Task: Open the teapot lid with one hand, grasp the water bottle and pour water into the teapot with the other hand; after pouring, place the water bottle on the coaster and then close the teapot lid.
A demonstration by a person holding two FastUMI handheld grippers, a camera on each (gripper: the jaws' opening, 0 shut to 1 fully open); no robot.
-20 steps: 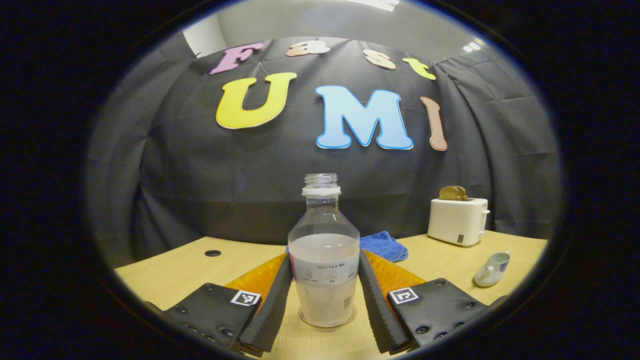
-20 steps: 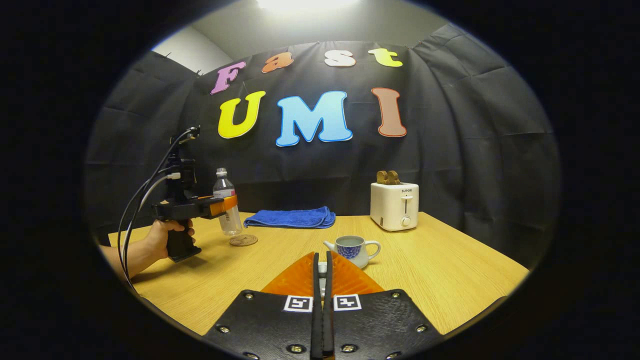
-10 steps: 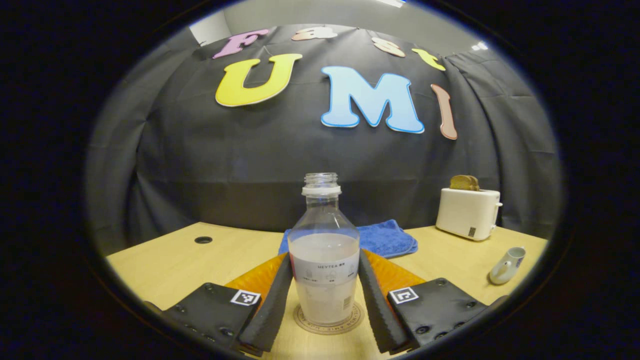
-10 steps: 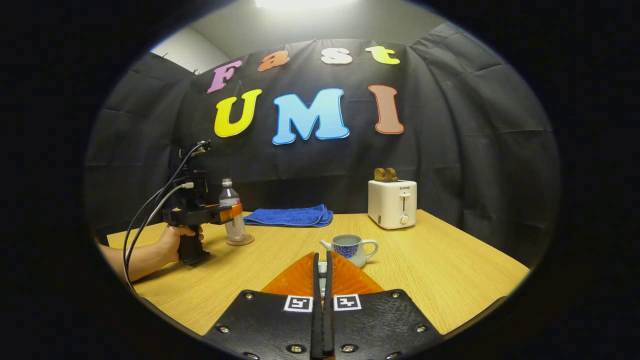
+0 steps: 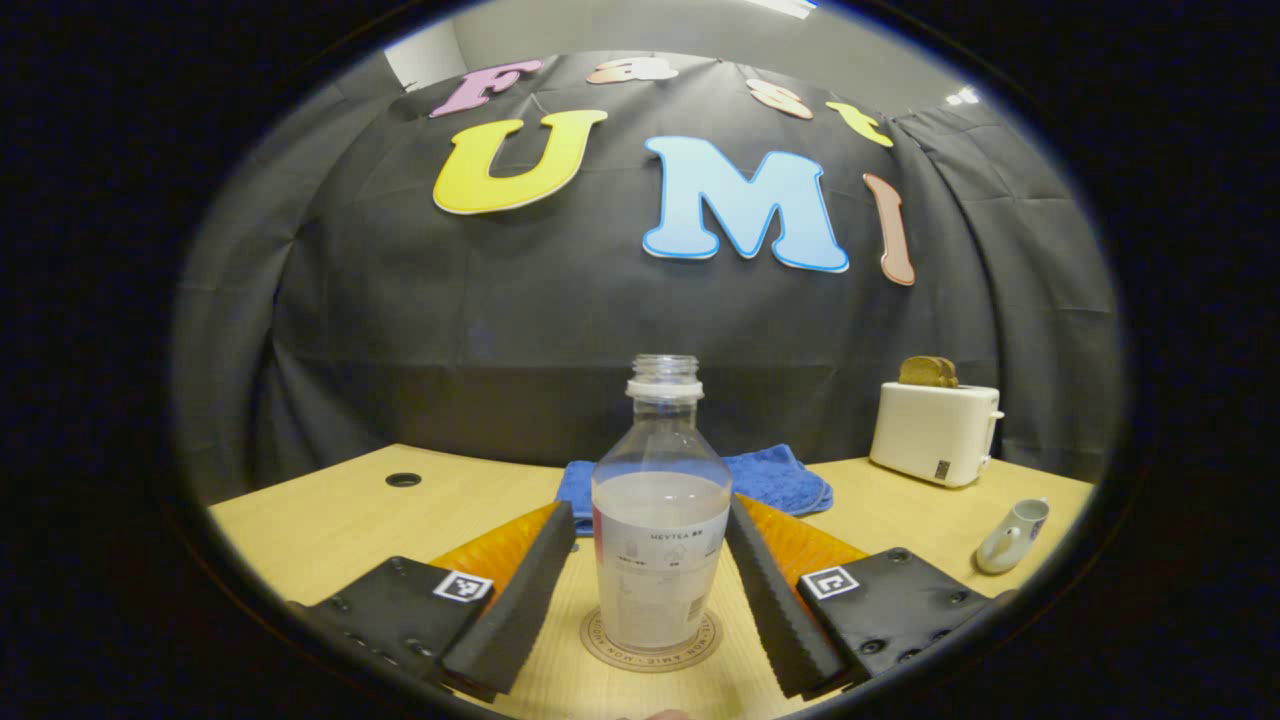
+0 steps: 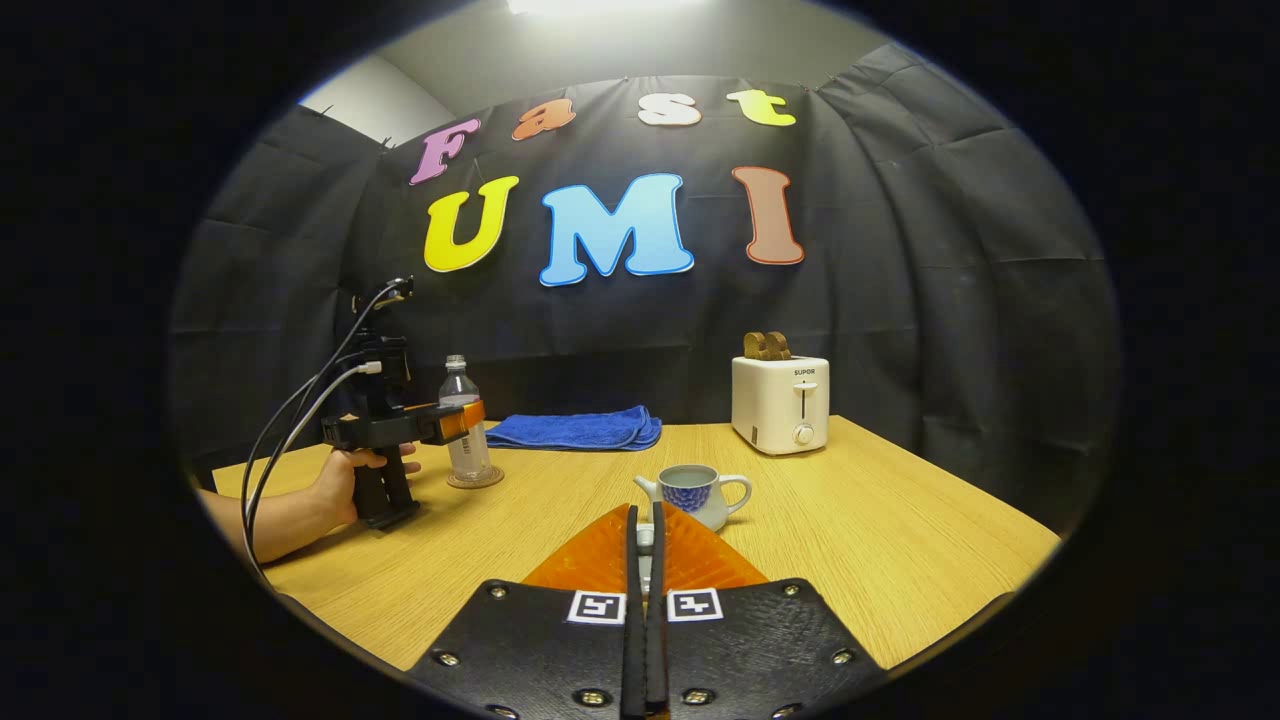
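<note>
A clear, uncapped water bottle, about half full, stands upright on the round coaster. My left gripper is open, its fingers spread on either side of the bottle with a small gap. In the right gripper view a hand holds that gripper around the bottle at the table's left. The white and blue teapot stands without its lid, liquid showing inside. My right gripper hovers just in front of it, shut on a small pale piece, the teapot lid.
A white toaster with bread in it stands at the back right. A folded blue cloth lies at the back, behind the bottle. The wooden table has a cable hole at its far left.
The bottle came down onto the coaster and now stands on it. The left gripper's fingers have spread off the bottle's sides. The right gripper has stayed shut in place.
</note>
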